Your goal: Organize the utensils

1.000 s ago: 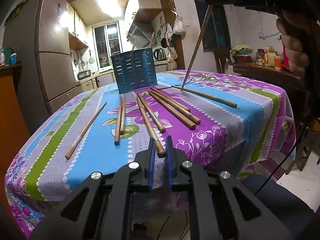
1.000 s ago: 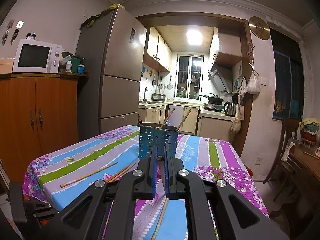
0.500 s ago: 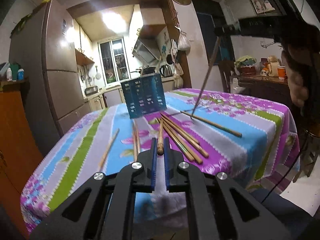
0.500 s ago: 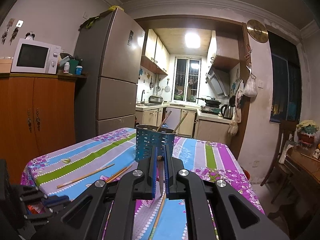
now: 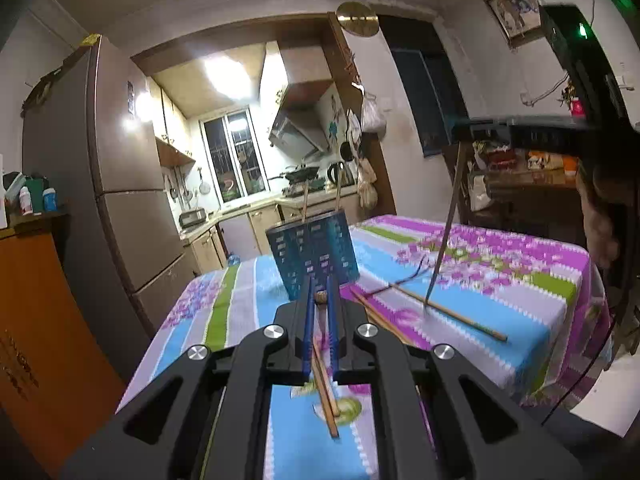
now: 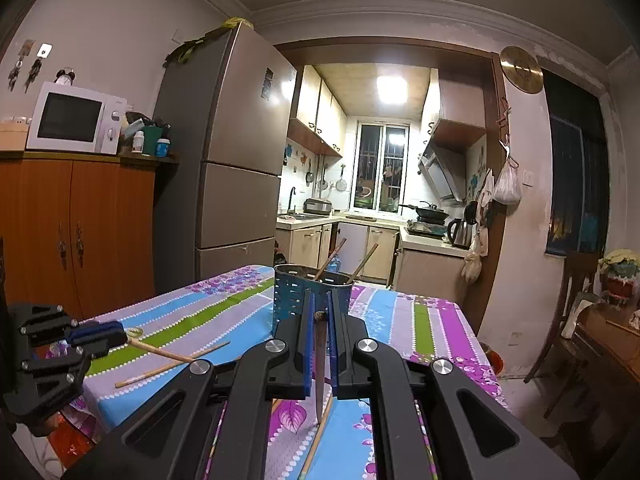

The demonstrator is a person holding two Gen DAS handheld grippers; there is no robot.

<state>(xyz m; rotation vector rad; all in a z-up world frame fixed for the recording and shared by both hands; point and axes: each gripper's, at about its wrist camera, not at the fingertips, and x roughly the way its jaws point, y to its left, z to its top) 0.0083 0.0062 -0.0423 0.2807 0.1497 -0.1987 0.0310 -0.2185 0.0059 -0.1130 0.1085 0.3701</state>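
The left gripper (image 5: 320, 285) is shut on a wooden chopstick (image 5: 326, 392), held above the flowered tablecloth (image 5: 520, 320) with its far end slanting down. It also shows at the left of the right wrist view as the left gripper (image 6: 119, 334). The right gripper (image 6: 321, 300) is shut on a darker chopstick (image 6: 319, 364) that hangs tip-down just over the cloth. In the left wrist view the right gripper (image 5: 460, 136) is at the upper right. The blue perforated holder (image 6: 292, 296) stands at the table's far side with two chopsticks (image 6: 332, 252) in it.
Loose chopsticks (image 5: 452, 314) lie on the cloth between the holder and the near edge, and another one (image 6: 172, 367) lies at the left. A refrigerator (image 6: 236, 152), an orange cabinet (image 6: 80, 232) and a dark side table (image 5: 532, 200) surround the table.
The left gripper closed on a chopstick at the table's near edge and lifted it well above the cloth. The right gripper has kept still with its chopstick.
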